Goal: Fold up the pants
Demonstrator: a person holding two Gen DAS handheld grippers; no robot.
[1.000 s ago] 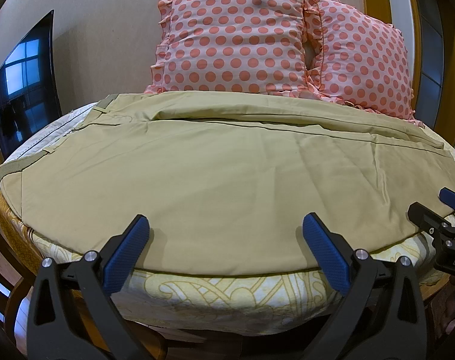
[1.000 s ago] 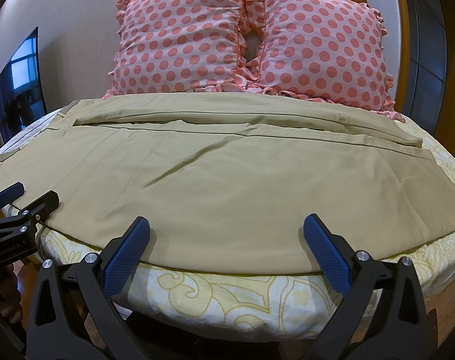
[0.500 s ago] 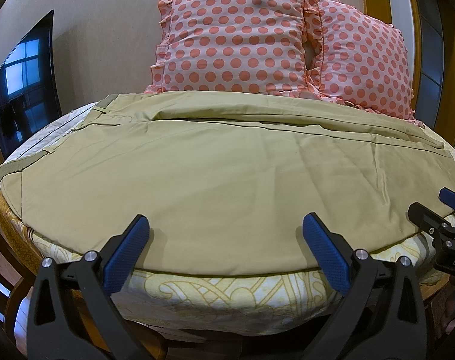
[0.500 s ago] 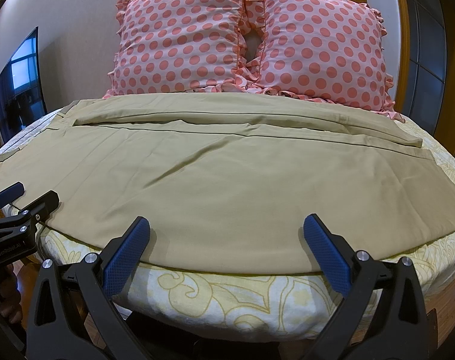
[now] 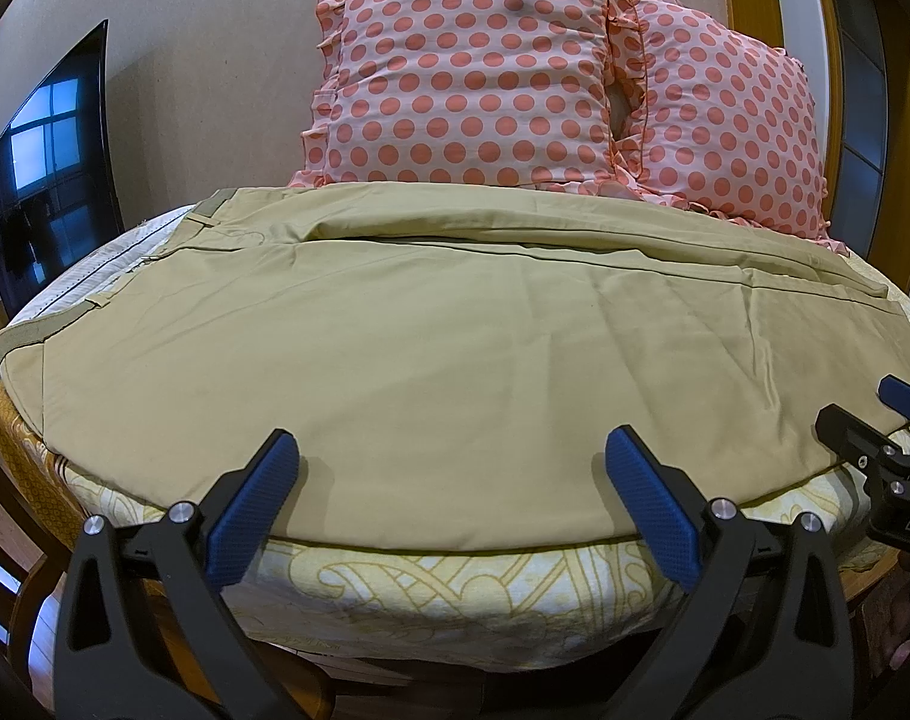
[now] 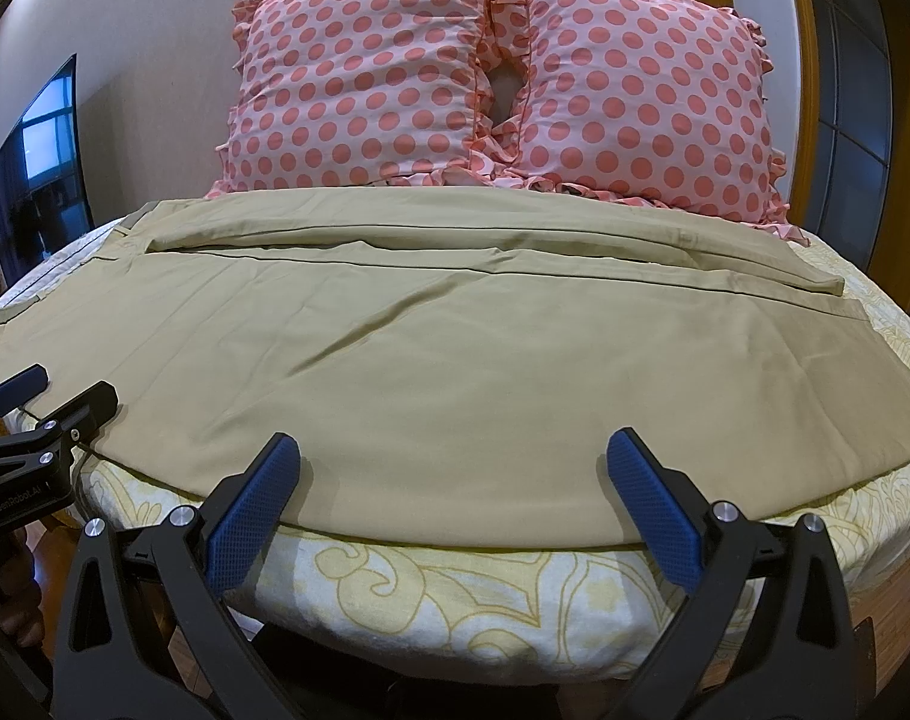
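Observation:
Khaki pants point(image 5: 443, 360) lie spread flat across the bed, waistband at the left, legs running to the right; they also show in the right wrist view point(image 6: 455, 360). My left gripper point(image 5: 449, 504) is open and empty at the pants' near edge. My right gripper point(image 6: 452, 504) is open and empty at the same near edge, further right. The right gripper's fingers point(image 5: 875, 438) show at the right border of the left wrist view. The left gripper's fingers point(image 6: 53, 402) show at the left border of the right wrist view.
Two pink polka-dot pillows point(image 5: 473, 78) point(image 6: 641, 90) lean on the wall behind the pants. The bed has a yellow patterned sheet point(image 6: 455, 594). A dark TV screen point(image 5: 47, 180) stands at the left. A wooden door frame point(image 6: 803, 90) is at the right.

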